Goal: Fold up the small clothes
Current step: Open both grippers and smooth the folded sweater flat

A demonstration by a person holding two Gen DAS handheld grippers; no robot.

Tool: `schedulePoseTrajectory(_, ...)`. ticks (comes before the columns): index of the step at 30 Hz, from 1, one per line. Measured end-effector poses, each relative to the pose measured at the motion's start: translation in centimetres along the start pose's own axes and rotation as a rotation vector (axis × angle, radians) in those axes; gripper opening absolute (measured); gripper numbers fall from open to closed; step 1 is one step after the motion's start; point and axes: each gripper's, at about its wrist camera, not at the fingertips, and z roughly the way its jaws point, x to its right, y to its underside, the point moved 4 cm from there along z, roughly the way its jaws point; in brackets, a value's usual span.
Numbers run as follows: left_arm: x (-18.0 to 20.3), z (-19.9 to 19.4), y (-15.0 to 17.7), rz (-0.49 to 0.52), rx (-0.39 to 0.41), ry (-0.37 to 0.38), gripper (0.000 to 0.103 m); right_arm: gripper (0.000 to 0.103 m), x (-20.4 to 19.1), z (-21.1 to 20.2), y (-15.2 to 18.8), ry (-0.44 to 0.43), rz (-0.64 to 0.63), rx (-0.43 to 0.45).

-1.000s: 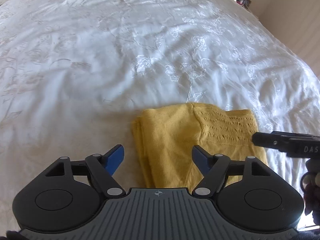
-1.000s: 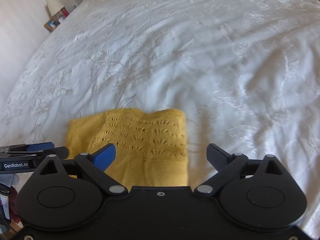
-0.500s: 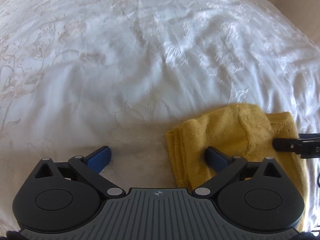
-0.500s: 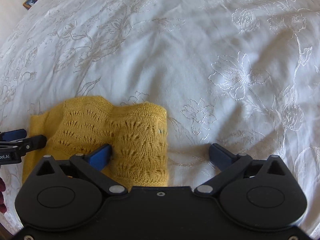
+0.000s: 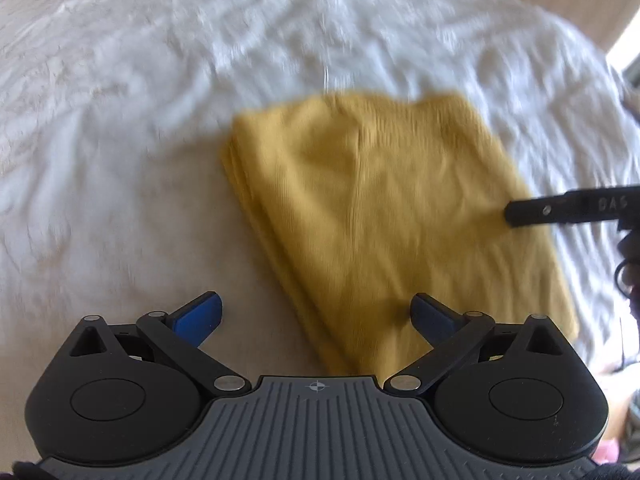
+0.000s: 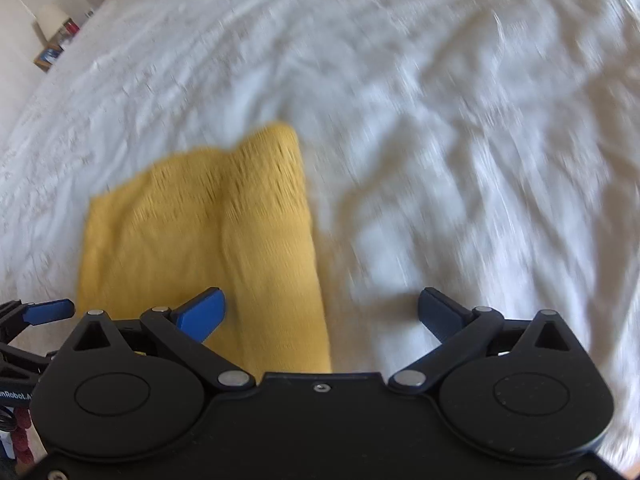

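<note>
The yellow knit garment (image 5: 380, 216) lies folded into a compact stack on the white embroidered bedspread (image 5: 120, 128), its layered fold edges showing along the side nearest the left tongs (image 5: 316, 314). Those tongs are spread wide and hold nothing; the blue left pad sits over bare bedspread, while the right pad (image 5: 430, 314) is over the near part of the garment, though whether it touches the cloth cannot be told. Half a second ago the garment sat low and to the right in the left wrist view; now it fills the centre, and the whole picture is smeared with motion blur, so the left tongs have swung toward it. In the right wrist view the right tongs (image 6: 320, 312) are likewise spread and empty, with the left pad (image 6: 202, 314) over the garment (image 6: 200, 240) and the right pad over the white bedspread (image 6: 460, 140). Compared with half a second ago, the lacy patterned end of the garment lies farther from the right tongs and more of the plain fabric shows beneath them. The right tongs' black tip enters the left wrist view from the right edge, over the garment's far right side. A lamp (image 6: 50, 22) stands on a small bedside table at the far left corner.
</note>
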Motion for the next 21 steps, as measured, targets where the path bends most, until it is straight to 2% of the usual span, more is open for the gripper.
schedulePoseTrajectory(2, -0.6, 0.3, 1.6, -0.018, -0.044, 0.013, 0.102, 0.102, 0.5, -0.1, 1.6, 0.004, -0.005, -0.019)
schedulePoseTrajectory(5, -1.1, 0.0, 3.2, -0.02, -0.061, 0.02, 0.102, 0.102, 0.7, -0.5, 3.7, 0.025, -0.038, -0.05)
schedulePoseTrajectory(11, -0.8, -0.6, 4.0, 0.012, -0.053, 0.02, 0.102, 0.102, 1.8, -1.5, 5.6, 0.024, -0.001, -0.074)
schedulePoseTrajectory(21, -0.3, -0.6, 5.5, -0.024, -0.021, -0.021, 0.103, 0.102, 2.1, -1.5, 7.0, 0.032, -0.021, -0.075)
